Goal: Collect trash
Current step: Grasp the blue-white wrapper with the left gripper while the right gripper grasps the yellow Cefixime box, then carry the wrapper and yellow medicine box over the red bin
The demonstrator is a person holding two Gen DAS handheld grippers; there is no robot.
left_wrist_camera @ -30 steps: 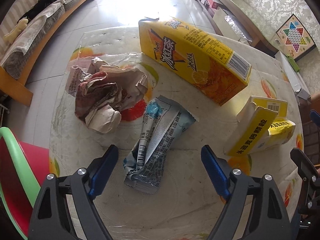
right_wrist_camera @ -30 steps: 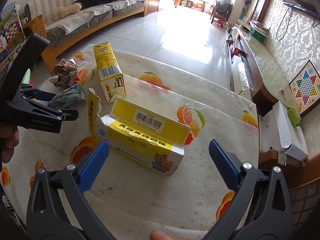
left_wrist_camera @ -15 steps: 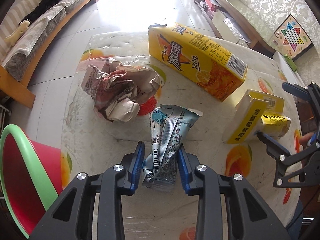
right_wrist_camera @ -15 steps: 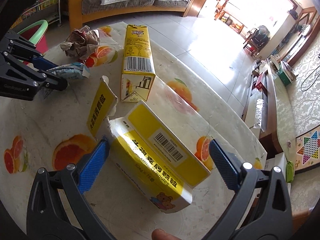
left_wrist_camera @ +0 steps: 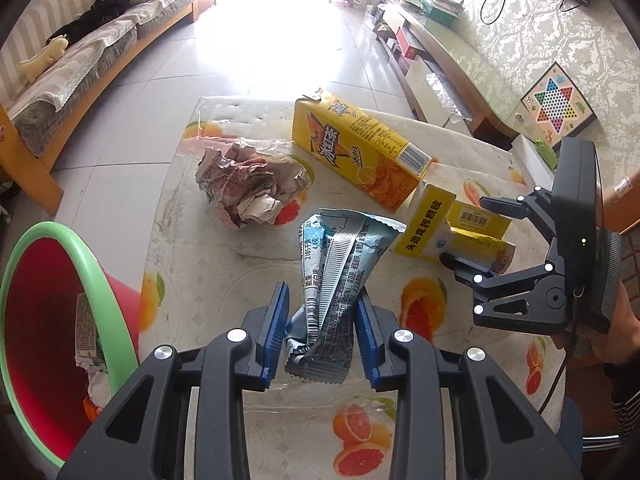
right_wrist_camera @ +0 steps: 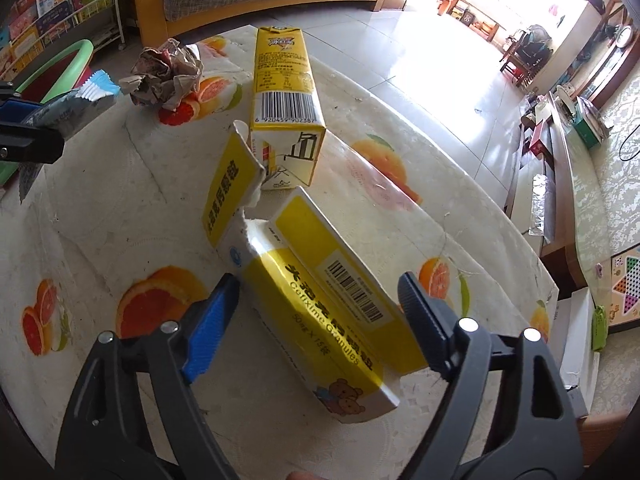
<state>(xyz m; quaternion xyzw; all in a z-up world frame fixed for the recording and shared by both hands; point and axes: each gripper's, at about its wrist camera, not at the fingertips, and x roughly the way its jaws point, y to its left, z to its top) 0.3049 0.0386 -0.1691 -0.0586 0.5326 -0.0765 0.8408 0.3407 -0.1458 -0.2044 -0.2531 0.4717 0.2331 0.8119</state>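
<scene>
Landmark: red bin with green rim (left_wrist_camera: 48,320), beside the counter (left_wrist_camera: 208,288) at its left edge, some paper scraps already inside.

Left gripper (left_wrist_camera: 320,332): jaws clenched on the near end of the blue-grey snack wrapper (left_wrist_camera: 340,272); the far end fans out free, and it looks lifted clear of the counter. Step in hand, as I judge it: carry the wrapper to the bin. To do it well: keep the jaws clamped, since foil is slippery and crushes; lift higher than the green rim; swing toward the bin; release only once over the opening.

Pose: left gripper low, pointing across the counter, bin off to its side.

Right gripper (right_wrist_camera: 316,312): jaws spread wide, straddling the torn yellow medicine box (right_wrist_camera: 320,320), not gripping; tilted downward.

Farther from the bin: crumpled paper ball (left_wrist_camera: 252,188), then the yellow tea carton (left_wrist_camera: 360,156), lying flat.
</scene>
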